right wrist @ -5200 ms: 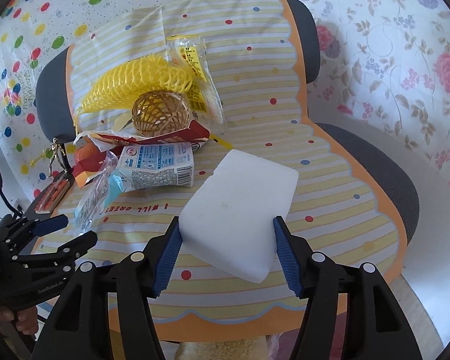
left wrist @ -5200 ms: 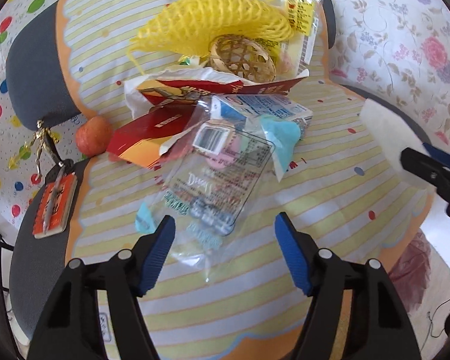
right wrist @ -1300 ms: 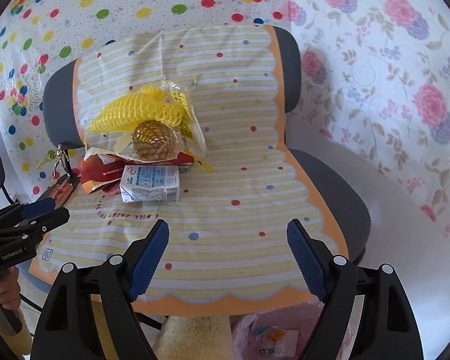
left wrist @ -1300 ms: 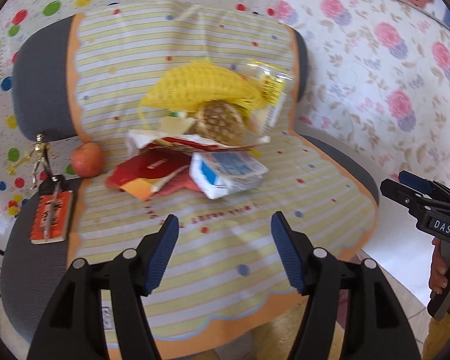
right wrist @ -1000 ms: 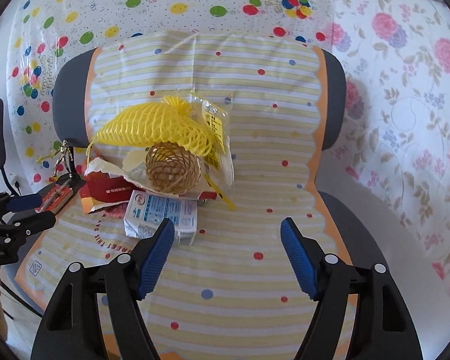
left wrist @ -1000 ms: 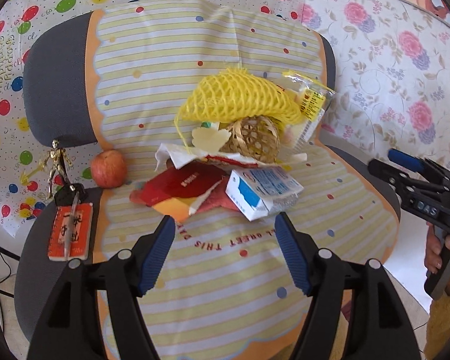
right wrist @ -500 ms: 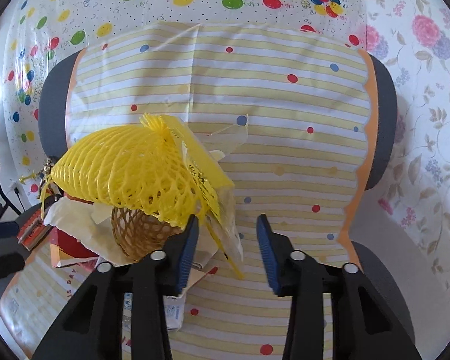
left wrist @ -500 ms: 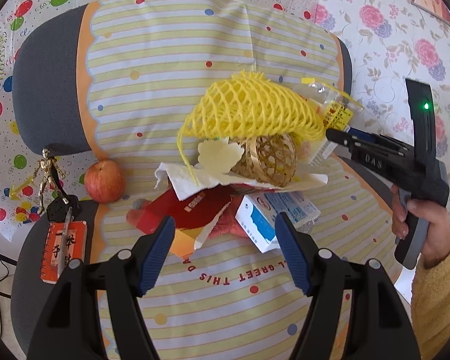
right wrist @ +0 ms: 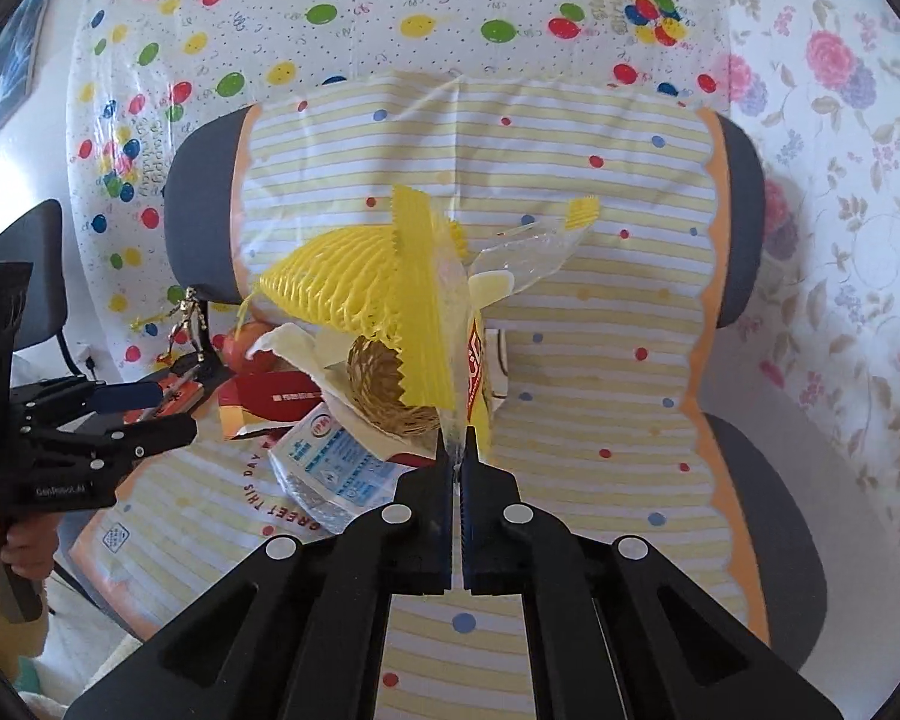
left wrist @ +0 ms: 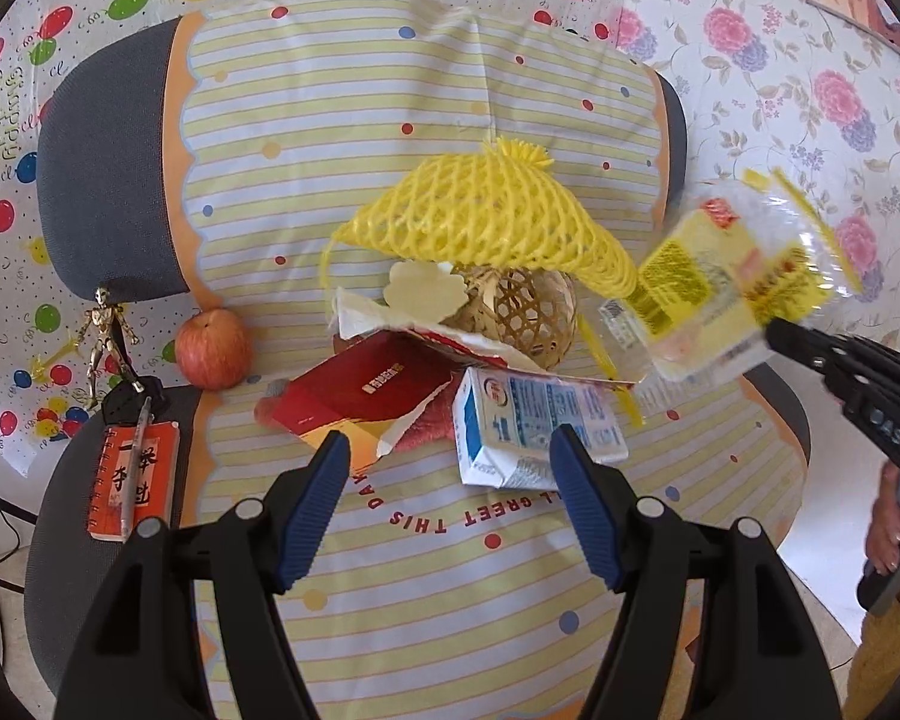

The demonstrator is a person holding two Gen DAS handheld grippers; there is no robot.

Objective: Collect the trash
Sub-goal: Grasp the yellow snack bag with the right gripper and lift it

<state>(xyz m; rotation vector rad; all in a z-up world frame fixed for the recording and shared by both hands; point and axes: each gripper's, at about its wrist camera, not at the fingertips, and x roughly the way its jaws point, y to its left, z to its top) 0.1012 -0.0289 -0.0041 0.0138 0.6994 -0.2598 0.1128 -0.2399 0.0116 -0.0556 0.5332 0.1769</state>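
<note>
Striped yellow and white cloth [left wrist: 342, 138] with coloured dots covers a grey office chair [left wrist: 102, 180] and fills the middle of both views. Behind it hangs a white sheet with balloon print [right wrist: 390, 18], and a flowered wall [left wrist: 810, 78] is at the right of the frame.

On the cloth, in the centre of the left wrist view, lies the pile of trash. A yellow foam net [left wrist: 486, 228] is on top, with a woven wicker ball [left wrist: 522, 312] under it. Below them are a torn red carton [left wrist: 360, 402], partly under white paper [left wrist: 360, 315], and a blue and white milk carton [left wrist: 540, 426] just beside it.

The left tool [left wrist: 450, 492] is at the bottom centre of its view, its blue pads wide apart with nothing between them, near the milk carton.

The right tool [right wrist: 456, 468] has just been closing, and its jaws are now together, clamped on the lower edge of a clear and yellow snack wrapper [right wrist: 444, 324]. In the left wrist view this wrapper [left wrist: 726, 288] is blurred at the right, raised off the pile, with the black tool [left wrist: 786, 336] under its right end.

At the left edge of the chair seat lie an orange notebook [left wrist: 132, 480] with a pen [left wrist: 135, 468] on it, a red apple [left wrist: 213, 348] and a small golden figurine [left wrist: 108, 330].
</note>
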